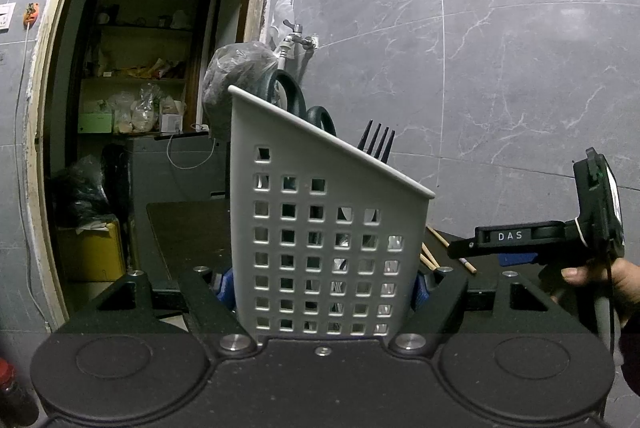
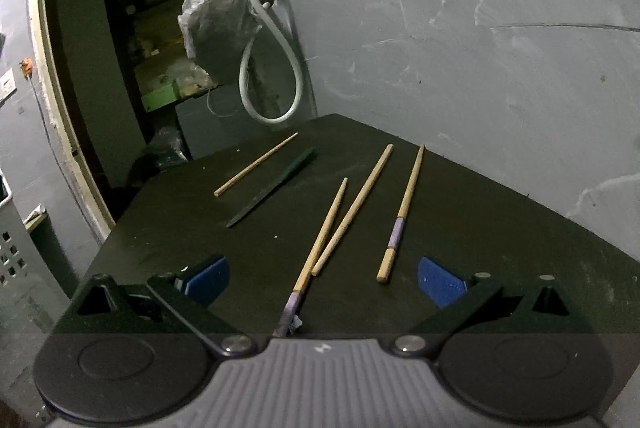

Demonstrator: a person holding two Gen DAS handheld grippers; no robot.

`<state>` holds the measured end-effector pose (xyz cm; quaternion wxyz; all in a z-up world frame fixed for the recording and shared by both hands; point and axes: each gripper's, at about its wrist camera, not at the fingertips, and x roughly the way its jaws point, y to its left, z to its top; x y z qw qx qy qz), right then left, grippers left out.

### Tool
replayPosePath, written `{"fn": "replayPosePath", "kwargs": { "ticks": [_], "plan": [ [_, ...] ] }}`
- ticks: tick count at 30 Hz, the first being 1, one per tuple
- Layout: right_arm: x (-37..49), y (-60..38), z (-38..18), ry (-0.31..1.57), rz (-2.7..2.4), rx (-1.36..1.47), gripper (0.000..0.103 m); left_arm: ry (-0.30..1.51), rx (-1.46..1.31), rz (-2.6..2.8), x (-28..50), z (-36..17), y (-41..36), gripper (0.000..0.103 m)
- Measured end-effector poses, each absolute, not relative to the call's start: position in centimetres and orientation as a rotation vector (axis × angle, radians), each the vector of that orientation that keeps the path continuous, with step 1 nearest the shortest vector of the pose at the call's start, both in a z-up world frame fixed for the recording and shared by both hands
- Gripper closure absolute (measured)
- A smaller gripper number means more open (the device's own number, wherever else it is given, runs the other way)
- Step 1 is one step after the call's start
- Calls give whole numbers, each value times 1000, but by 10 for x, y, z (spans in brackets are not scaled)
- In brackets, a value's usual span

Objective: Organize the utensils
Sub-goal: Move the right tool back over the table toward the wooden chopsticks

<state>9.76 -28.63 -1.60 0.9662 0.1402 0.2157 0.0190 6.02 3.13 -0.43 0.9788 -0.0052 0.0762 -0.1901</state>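
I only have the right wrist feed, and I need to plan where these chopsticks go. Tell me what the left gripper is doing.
Observer: The left gripper is closed on a white perforated caddy, with one pad against each side wall.
Operator: List what's inside it.
Observer: Dark scissors handles stick out at the caddy's tall end.
Operator: Go on.
Observer: A black fork stands tines-up near the low end.
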Motion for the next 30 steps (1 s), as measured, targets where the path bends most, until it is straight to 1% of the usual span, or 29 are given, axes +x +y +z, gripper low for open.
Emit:
{"fn": "replayPosePath", "kwargs": {
  "ticks": [12,21,27,30],
  "plan": [
    [94,-298,-24,439,-34,399,0,153,-12,-383,61,-5,31,26],
    [100,-301,-26,476,-35,421,0,153,-13,-386,60,-5,32,26],
    [114,-295,-21,521,12,352,0,153,-14,-389,61,-5,32,26],
    [121,-288,-7,495,37,302,0,153,-13,-389,62,-4,33,26]
  ]
}}
